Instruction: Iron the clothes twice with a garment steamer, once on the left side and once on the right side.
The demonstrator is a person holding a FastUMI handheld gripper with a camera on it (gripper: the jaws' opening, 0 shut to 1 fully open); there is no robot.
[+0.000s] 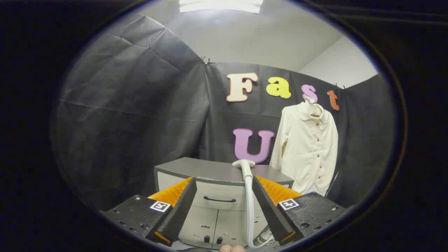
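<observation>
the gripper (224, 206) was held with its two dark, ribbed fingers (182, 210) spread wide apart, pinching nothing. orange backing showed behind each finger, and a small square marker sat on each black finger base. the gap between the fingers was open, and through it the front of a grey cabinet (213, 201) could be seen.

the cabinet served as the table here. it had a dark grey top, a pale drawer with a black curved handle (219, 200), and two lower doors with small dark pulls. the garment steamer (245, 166) lay on the table top at about twelve o'clock from the fingers, just beyond them. its flat white head rested on the top near the front edge, and its white hose (249, 213) dropped down over the front of the cabinet, running close beside the inner face of the right finger. whether the hose touched that finger was hard to tell from this angle.

the clothes (308, 150), a cream long-sleeved shirt with a collar and a row of dark red buttons, hung upright against the black booth wall at about two o'clock from the fingers, well beyond the table and to its right. a bright ceiling light (220, 5) glowed overhead, far above the wall.
</observation>
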